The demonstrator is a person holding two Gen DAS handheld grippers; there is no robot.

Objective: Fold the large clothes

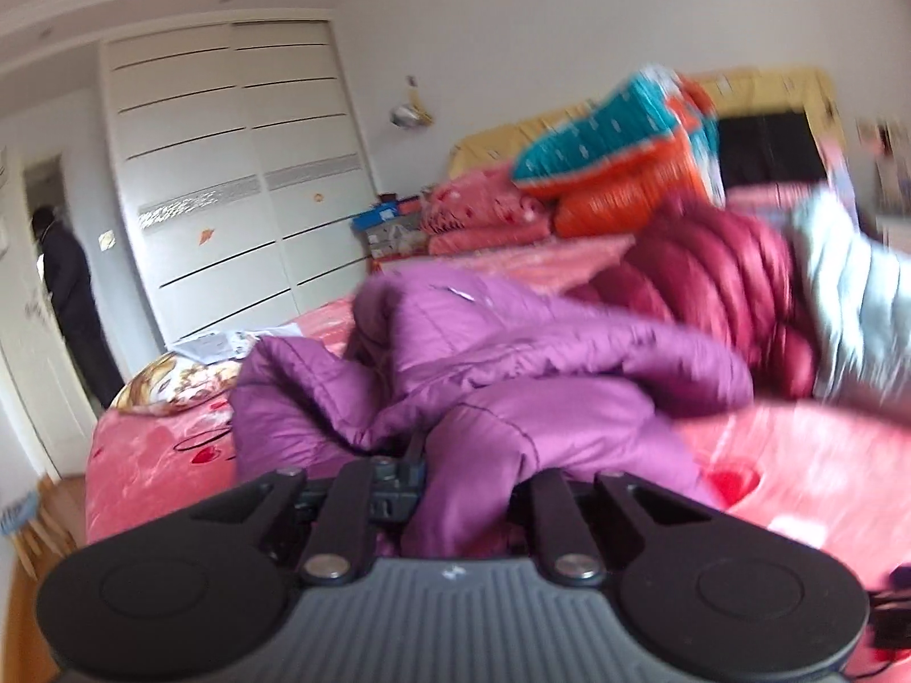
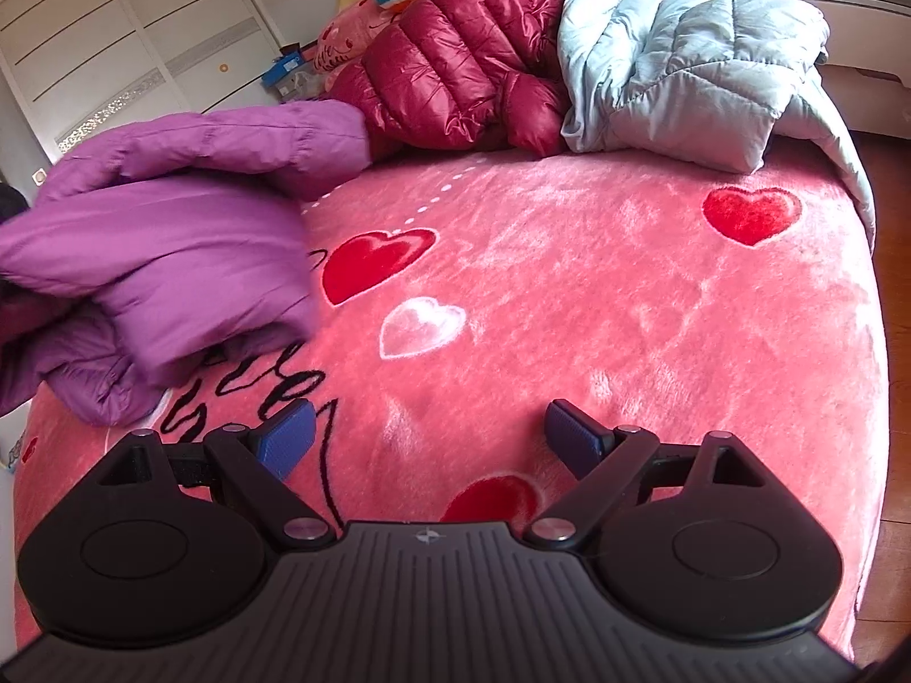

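A purple quilted jacket [image 1: 484, 341] lies crumpled on the pink heart-print blanket [image 1: 797, 455] of a bed. My left gripper [image 1: 467, 472] is shut on a fold of it; the fabric drapes over the fingertips and hides them. In the right wrist view the purple jacket [image 2: 171, 239] is bunched at the left, partly lifted and blurred. My right gripper [image 2: 430, 427] hovers over bare blanket [image 2: 569, 284] to the right of the jacket, open, with nothing between its blue pads [image 2: 284, 438].
A dark red puffer jacket [image 2: 455, 57] and a pale grey quilted jacket [image 2: 683, 57] lie at the bed's far side. Folded teal and orange quilts [image 1: 615, 142] are stacked behind. A white wardrobe [image 1: 228, 171] and a person in a doorway [image 1: 68, 284] are at left.
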